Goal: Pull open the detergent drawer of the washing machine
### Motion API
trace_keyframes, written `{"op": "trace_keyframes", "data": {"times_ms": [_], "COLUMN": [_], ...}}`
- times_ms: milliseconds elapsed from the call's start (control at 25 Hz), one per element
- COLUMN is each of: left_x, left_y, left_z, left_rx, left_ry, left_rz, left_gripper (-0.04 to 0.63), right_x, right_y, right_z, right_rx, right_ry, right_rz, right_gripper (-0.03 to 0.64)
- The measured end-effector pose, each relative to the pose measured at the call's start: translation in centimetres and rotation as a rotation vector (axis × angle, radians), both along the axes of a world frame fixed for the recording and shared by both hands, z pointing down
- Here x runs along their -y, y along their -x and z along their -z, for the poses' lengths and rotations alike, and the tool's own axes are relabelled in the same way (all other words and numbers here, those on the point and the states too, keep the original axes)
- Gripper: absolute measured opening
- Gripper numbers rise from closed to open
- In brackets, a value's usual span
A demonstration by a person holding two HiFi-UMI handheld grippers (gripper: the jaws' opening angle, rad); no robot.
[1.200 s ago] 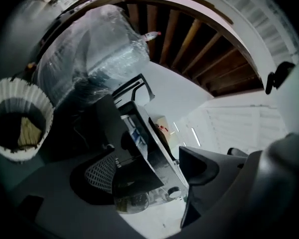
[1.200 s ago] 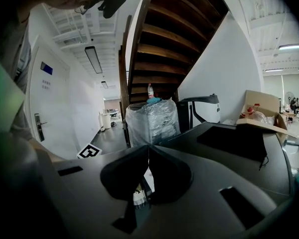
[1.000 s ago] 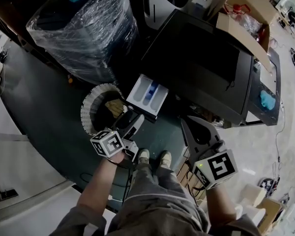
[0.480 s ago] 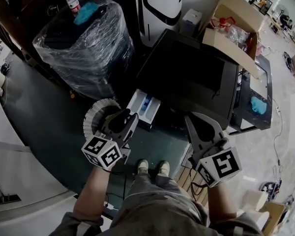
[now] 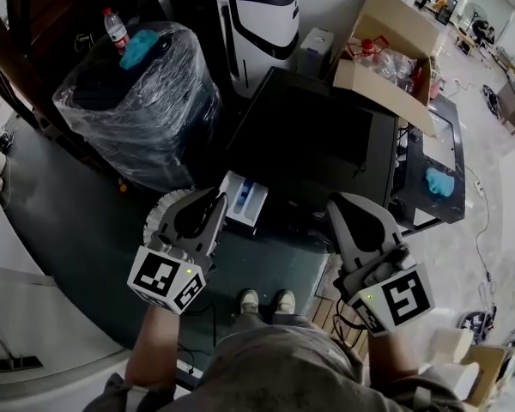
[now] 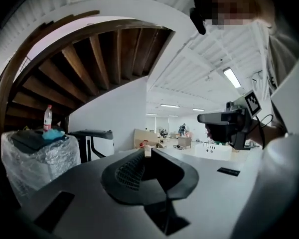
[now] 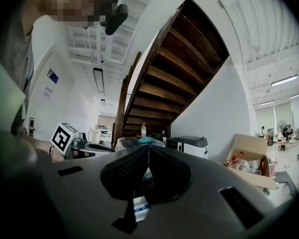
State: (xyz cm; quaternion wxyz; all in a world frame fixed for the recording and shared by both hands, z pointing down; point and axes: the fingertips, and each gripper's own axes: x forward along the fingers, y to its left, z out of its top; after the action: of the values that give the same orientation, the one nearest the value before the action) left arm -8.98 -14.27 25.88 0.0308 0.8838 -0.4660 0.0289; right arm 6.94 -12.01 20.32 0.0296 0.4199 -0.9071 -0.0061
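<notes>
1. While the detergent drawer [image 5: 249, 206] stands pulled out of the front of the black washing machine [image 5: 326, 136], at the machine's near left corner in the head view, neither set of tongs has hold of it. Its white tray and blue compartment lie exposed from above.
2. Left tongs [image 5: 216, 201]: the jaws have just been closing and now meet at the tips. The left gripper view shows nothing between them, only the open room beyond.
3. Right tongs [image 5: 350, 204]: the jaws are together at the tips and carry nothing. The right gripper view shows the drawer low in the picture, beneath the jaws and apart from them.
4. Both tongs point roughly level and appear to sit above the machine top, clear of the drawer.
5. Step in hand: judged from the drawer's position, the pull itself is done and this is the clearing stage after release.
6. Next move: probably none is needed beyond keeping both tongs clear of the drawer.
7. If the drawer must come out further, the left tongs need to reopen, drop to the drawer's front lip, close on it and draw straight back along the slide.
8. Caution: a ribbed basket [image 5: 154, 215] stands on the floor just beside the drawer, under the left tongs, so descend on the drawer side of it.
</notes>
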Motion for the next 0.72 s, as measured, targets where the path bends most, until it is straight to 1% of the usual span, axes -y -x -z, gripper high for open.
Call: {"op": "trace_keyframes", "data": {"times_ms": [120,240,320,520,720], "left_x": [-0.3,-0.3,-0.2,0.0,0.1], "left_y": [-0.8,-1.2,-1.2,-1.0,-1.2], "left_z": [2.1,3.2,3.7,4.5,5.3], "left_rx": [0.037,0.034,0.037,0.073,0.113], "left_ry": [-0.051,-0.059,-0.064,-0.079,-0.105], "left_rz": [-0.013,-0.007,0.013,0.08,0.094], "left_gripper": [0.036,0.022,0.018,0.017,0.017], "right_x": [0.0,-0.1,-0.1,0.1,0.3], "right_y": [-1.0,-1.4,-1.5,-1.9,-2.0], "right_z": [1.5,1.9,1.9,1.9,2.2], "right_rx": [0.028,0.035,0.035,0.019,0.017], "right_ry": [-0.046,-0.052,-0.05,-0.049,-0.055], "right_rz": [-0.024,-0.019,-0.009,0.013,0.027], "right_gripper": [0.031,0.031,0.031,0.031,0.031]}}
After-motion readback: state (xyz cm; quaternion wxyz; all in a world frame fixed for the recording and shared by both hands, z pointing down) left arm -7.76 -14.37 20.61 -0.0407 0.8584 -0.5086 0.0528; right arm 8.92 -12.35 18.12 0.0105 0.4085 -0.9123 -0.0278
